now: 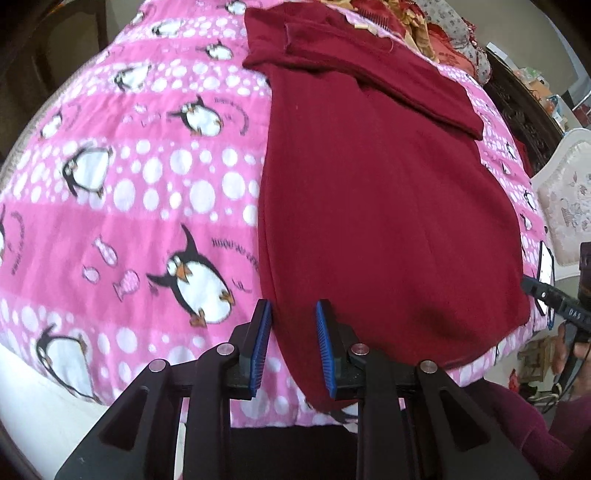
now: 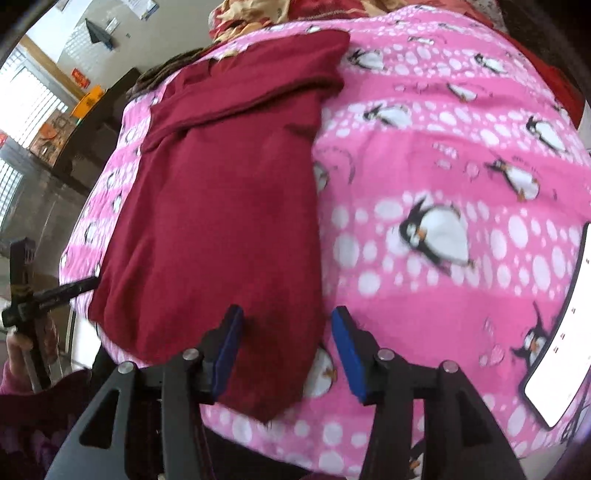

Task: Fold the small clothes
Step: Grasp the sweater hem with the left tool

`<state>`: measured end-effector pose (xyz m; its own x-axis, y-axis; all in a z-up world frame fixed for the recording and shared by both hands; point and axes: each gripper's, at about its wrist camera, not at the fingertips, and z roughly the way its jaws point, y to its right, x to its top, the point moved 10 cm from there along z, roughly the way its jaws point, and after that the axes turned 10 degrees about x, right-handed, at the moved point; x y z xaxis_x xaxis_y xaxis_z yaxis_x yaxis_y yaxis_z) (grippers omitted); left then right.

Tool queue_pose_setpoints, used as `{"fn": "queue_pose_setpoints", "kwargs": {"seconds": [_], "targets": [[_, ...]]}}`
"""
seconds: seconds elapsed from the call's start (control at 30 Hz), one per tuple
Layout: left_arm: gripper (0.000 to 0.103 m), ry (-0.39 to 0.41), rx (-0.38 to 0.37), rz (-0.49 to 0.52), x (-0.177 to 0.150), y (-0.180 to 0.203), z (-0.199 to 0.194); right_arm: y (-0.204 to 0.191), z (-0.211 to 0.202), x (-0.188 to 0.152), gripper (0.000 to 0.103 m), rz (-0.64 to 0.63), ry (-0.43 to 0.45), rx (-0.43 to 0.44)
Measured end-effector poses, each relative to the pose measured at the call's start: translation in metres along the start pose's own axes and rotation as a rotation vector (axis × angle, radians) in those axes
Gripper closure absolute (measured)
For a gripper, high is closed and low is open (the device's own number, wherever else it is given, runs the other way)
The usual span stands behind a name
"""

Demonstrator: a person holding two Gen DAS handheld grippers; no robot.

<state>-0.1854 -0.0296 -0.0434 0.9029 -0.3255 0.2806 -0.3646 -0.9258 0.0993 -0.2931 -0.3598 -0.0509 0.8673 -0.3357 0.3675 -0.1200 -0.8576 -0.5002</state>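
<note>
1. Left gripper (image 1: 293,306) is pointing steeply down over the near edge of the bed; its blue pads (image 1: 258,350) are standing apart, pressing on nothing
2. Maroon garment (image 1: 369,203) is lying flat on the pink penguin blanket (image 1: 147,184), running away from the gripper; its left long edge is passing between the left jaws, and its body is spreading to the right of them
3. A folded-over sleeve or flap (image 1: 388,74) is lying across the far end of the garment, ahead and right of the left gripper
4. Right gripper (image 2: 286,314) is also tilting down with jaws open; the garment's near right corner is lying under the left pad and in the gap, untouched as far as can be seen
5. Surroundings: a heap of patterned red and beige fabrics (image 1: 424,22) is sitting beyond the garment's far end; a white flat panel with a dark rim (image 2: 554,350) is lying on the blanket to the right of the right gripper
6. A white cushioned furniture piece (image 1: 565,192) is standing off the bed, far right of the left gripper
7. Nothing is lying on top of the garment between the jaws and the fold
8. Writing: curved dark script is showing beside the penguins, too blurred to read; small white characters on the other gripper's body are not legible with certainty
</note>
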Motion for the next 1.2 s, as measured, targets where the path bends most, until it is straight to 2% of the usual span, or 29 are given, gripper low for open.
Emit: {"fn": "queue_pose_setpoints", "kwargs": {"seconds": [0.1,0.3,0.57,0.67,0.83,1.07,1.1,1.13,1.17,1.2], "targets": [[0.099,-0.009,-0.007,-0.014,-0.002,-0.001,0.004,-0.002,0.003,-0.010,0.048,-0.027,-0.005,0.012],[0.099,-0.012,0.007,-0.003,-0.001,0.000,0.003,-0.006,0.003,-0.009,0.046,-0.021,-0.003,0.055],[0.099,-0.045,-0.068,-0.020,-0.004,0.007,0.003,-0.014,0.007,-0.009,0.038,-0.044,-0.015,0.085],[0.099,-0.055,-0.118,-0.035,-0.005,0.007,0.000,-0.016,0.008,-0.009,0.037,-0.058,-0.017,0.092],[0.096,-0.068,-0.190,-0.103,-0.003,0.003,-0.002,-0.015,0.009,-0.009,0.033,-0.048,-0.011,0.121],[0.094,-0.075,-0.187,-0.077,-0.007,0.011,0.004,-0.019,0.012,-0.008,0.032,-0.074,-0.008,0.128],[0.094,-0.073,-0.187,-0.076,-0.007,0.012,0.004,-0.020,0.013,-0.009,0.042,-0.093,-0.011,0.116],[0.095,-0.073,-0.181,-0.062,-0.006,0.012,0.002,-0.024,0.013,-0.010,0.063,-0.121,-0.012,0.110],[0.103,-0.070,-0.182,-0.051,-0.005,0.014,0.001,-0.027,0.012,-0.010,0.076,-0.139,-0.008,0.109],[0.103,-0.065,-0.183,-0.038,-0.003,0.015,-0.003,-0.029,0.010,-0.009,0.089,-0.144,-0.006,0.117]]}}
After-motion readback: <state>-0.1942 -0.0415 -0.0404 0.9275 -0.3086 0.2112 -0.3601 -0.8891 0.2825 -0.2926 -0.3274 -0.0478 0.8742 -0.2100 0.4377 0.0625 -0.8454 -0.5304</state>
